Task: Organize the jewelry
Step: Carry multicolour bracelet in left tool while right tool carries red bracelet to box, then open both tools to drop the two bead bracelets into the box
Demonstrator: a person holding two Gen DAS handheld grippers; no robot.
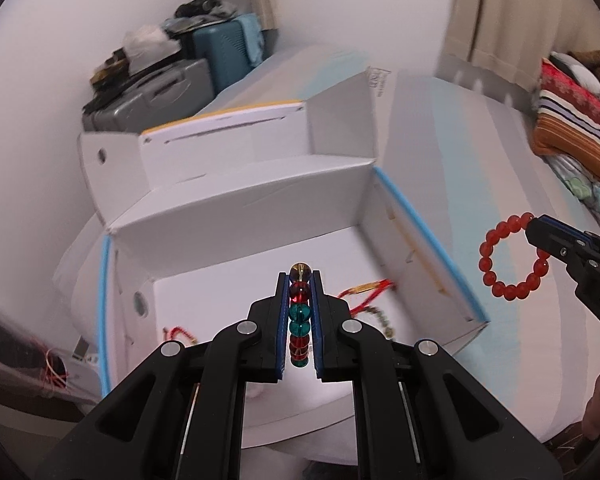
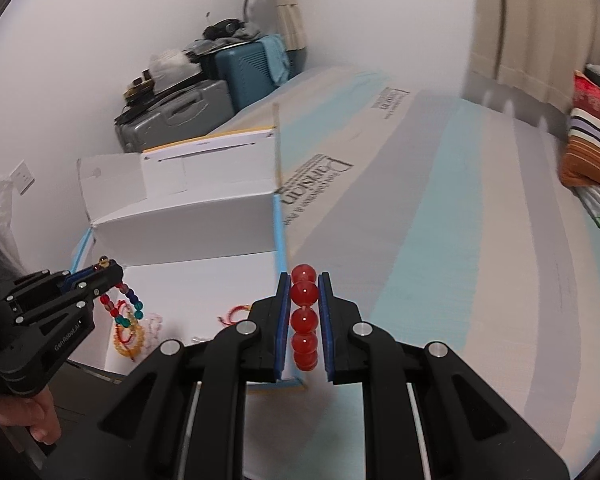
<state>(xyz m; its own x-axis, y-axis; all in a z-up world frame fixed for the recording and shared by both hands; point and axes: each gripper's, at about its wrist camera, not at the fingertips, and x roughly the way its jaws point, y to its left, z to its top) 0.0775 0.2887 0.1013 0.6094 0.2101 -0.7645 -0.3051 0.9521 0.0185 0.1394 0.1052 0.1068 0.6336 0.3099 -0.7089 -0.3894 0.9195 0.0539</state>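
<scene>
Both hands loaded, mid-carry toward the white box (image 1: 428, 240).

Left gripper (image 1: 300, 280) is pinching a multicolour bead bracelet (image 1: 300, 322): beads stacked edge-on between the blue pads, centre of the left wrist frame. It hangs over the open front compartment of the box. From the right wrist view the rest of that bracelet (image 2: 126, 300) dangles below the jaws at lower left, above the box floor.

Right gripper (image 2: 305, 280) is clamped on a red bead bracelet (image 2: 305, 320), centre of its own frame. In the left wrist view the red loop (image 1: 512, 256) hangs free at right of frame, outside the box wall, over the striped bed sheet (image 2: 440, 240).

Already in the box: red cord pieces (image 1: 366, 294) and a yellow bead bracelet (image 2: 130, 338), lower left of the right wrist frame.

Judgement: the step is placing. Left looks ready to lower and release where it is. Right first needs to cross the blue-edged wall toward frame left, and clear it without snagging the loop. Release over bare floor to avoid tangling with the cords.
</scene>
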